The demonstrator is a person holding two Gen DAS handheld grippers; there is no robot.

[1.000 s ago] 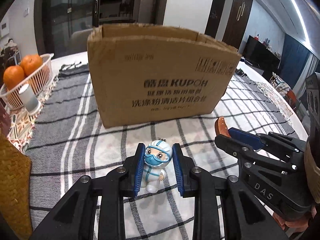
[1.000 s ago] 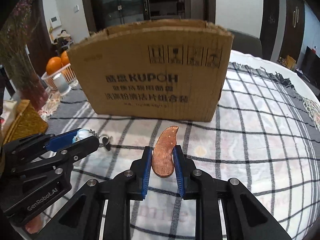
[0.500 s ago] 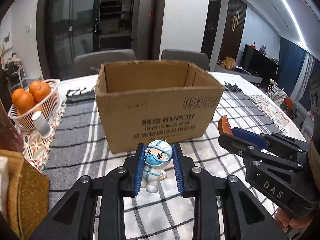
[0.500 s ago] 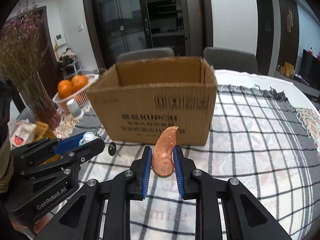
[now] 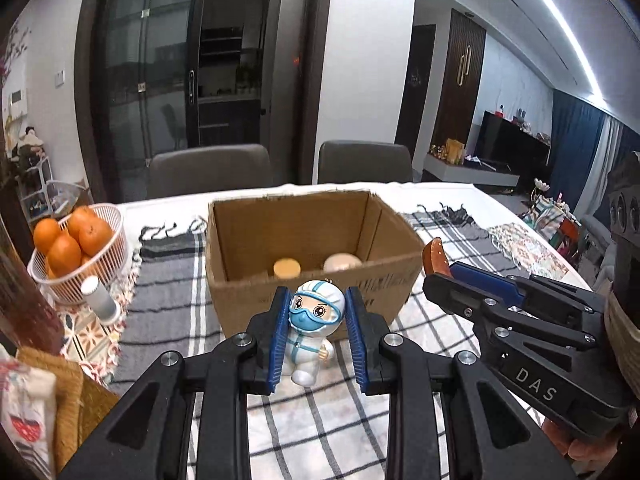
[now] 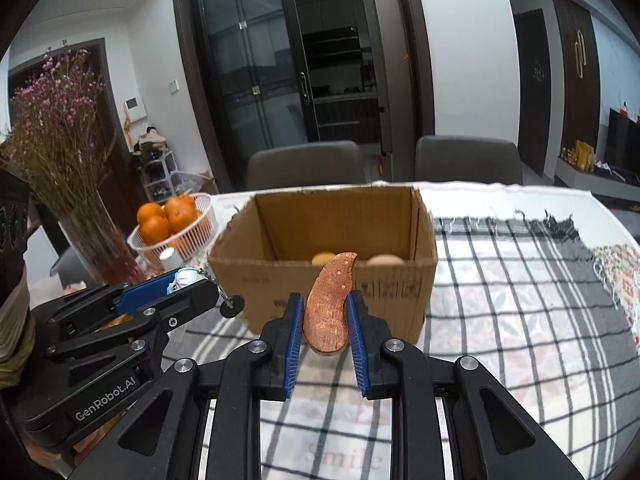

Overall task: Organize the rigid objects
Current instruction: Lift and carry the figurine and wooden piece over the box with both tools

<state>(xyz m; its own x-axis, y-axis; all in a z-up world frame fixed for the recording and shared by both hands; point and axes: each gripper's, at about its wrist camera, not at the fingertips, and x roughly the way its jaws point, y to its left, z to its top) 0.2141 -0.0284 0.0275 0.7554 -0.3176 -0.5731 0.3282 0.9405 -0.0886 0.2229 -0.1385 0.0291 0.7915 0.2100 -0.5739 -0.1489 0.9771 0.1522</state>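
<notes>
The left tongs (image 5: 316,332) clamp a small figurine (image 5: 314,330). The right tongs (image 6: 325,334) clamp a curved copper piece (image 6: 330,302) before the cardboard box (image 6: 340,216).

My two wrist cameras ride close behind each hand-held gripper, angled down across tabletop (image 5: 172,292), facing open cardboard box (image 5: 308,280) nearby. Both share box, orange basket (image 6: 192,228), chairs (image 6: 306,164).

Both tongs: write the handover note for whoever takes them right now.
Left tongs: shut on the toy figurine, held off the cloth in front of the cardboard box.
Right tongs: shut on the curved copper-coloured piece, same spot.
Done: two round items already in the box.
Left: carry both over the rim and drop them in.
</notes>
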